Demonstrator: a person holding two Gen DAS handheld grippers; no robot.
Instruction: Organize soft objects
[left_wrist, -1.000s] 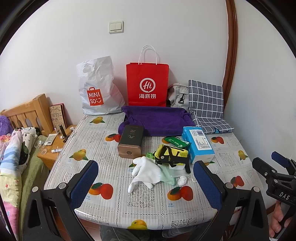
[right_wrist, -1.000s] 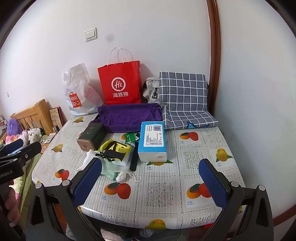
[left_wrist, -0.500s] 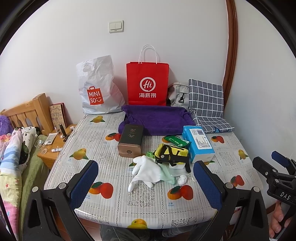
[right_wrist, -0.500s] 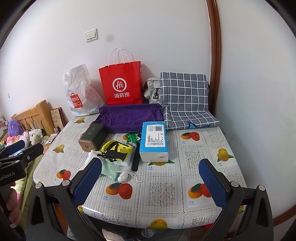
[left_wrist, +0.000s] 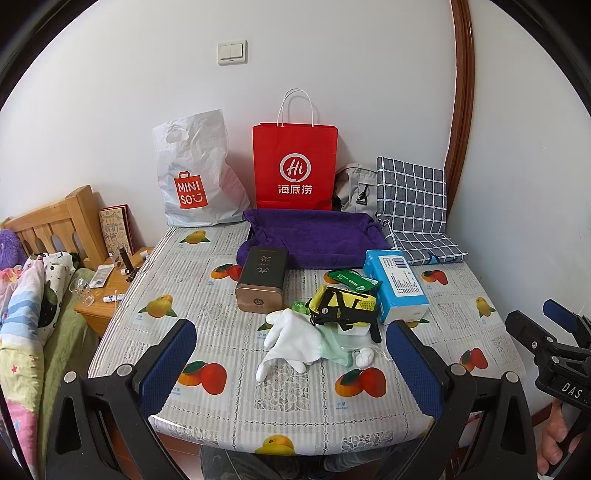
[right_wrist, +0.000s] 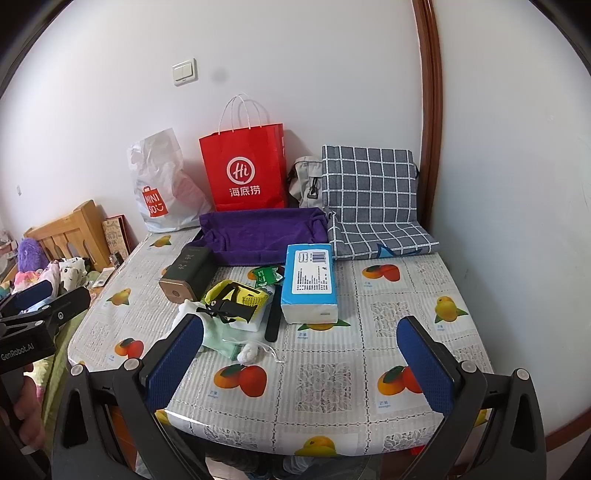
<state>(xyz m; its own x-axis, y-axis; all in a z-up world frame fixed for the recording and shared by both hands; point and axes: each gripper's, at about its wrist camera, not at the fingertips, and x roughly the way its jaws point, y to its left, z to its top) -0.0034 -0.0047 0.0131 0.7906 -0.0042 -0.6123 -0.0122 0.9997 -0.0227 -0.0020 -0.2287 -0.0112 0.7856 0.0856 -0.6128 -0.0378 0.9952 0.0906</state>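
A heap of soft things lies mid-table: a white glove (left_wrist: 291, 338), a pale green cloth (left_wrist: 334, 345) (right_wrist: 218, 338), a yellow and black pouch (left_wrist: 343, 308) (right_wrist: 236, 297) and a small white ball (left_wrist: 364, 357) (right_wrist: 248, 352). A blue tissue pack (left_wrist: 397, 284) (right_wrist: 310, 282) lies beside them. A purple fabric bin (left_wrist: 314, 238) (right_wrist: 264, 232) sits behind. My left gripper (left_wrist: 291, 365) hovers open over the near table edge, nothing between its pads. My right gripper (right_wrist: 301, 363) is likewise open and empty, right of the heap.
A dark tin box (left_wrist: 262, 278), red paper bag (left_wrist: 295, 166), white plastic bag (left_wrist: 195, 173), grey bag (left_wrist: 354, 188) and checked cushion (left_wrist: 413, 206) stand at the back. The fruit-print table (left_wrist: 221, 332) meets the wall on the right. A bed and nightstand (left_wrist: 107, 284) lie left.
Both grippers have crept slightly forward toward the table. Nothing on the table has moved.
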